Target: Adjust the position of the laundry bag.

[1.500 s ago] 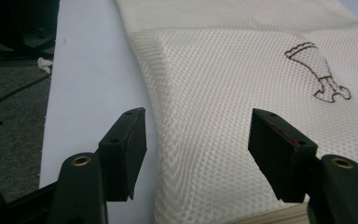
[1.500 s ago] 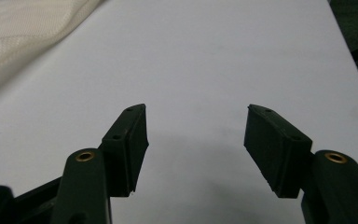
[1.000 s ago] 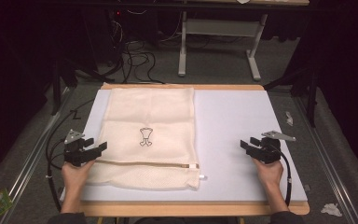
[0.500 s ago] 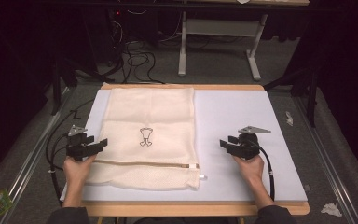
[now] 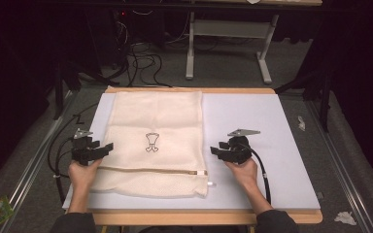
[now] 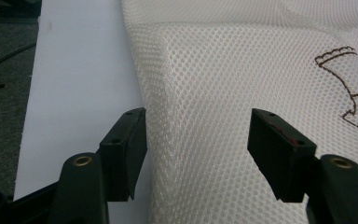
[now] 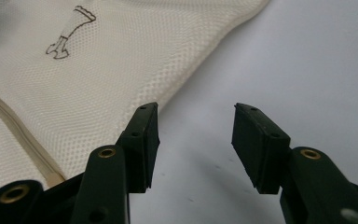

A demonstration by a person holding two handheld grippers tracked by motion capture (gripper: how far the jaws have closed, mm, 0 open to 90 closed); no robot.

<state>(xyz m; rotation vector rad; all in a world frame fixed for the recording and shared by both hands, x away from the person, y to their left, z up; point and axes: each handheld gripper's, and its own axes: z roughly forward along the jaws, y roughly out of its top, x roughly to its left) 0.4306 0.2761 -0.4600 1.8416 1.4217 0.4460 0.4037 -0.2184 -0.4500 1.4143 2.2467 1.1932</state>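
Note:
A cream mesh laundry bag (image 5: 155,126) lies flat on the left half of the white table mat (image 5: 252,121), with a small brown emblem (image 5: 151,142) at its middle and a zipper (image 5: 150,170) across its near end. My left gripper (image 5: 106,147) is open over the bag's left edge (image 6: 142,93), its jaws spread above the mesh (image 6: 200,121). My right gripper (image 5: 214,150) is open just right of the bag's right edge (image 7: 186,84), jaws apart over bare mat (image 7: 196,140). Nothing is held in either.
The mat rests on a wooden table (image 5: 194,218). Each gripper trails a black cable (image 5: 264,170). Beyond the far edge, a table frame (image 5: 228,43) and cables stand on the grey floor. White scraps (image 5: 345,217) lie to the right.
My right gripper has moved left across the mat, from near the right edge to just beside the bag's right edge. The left gripper has barely shifted.

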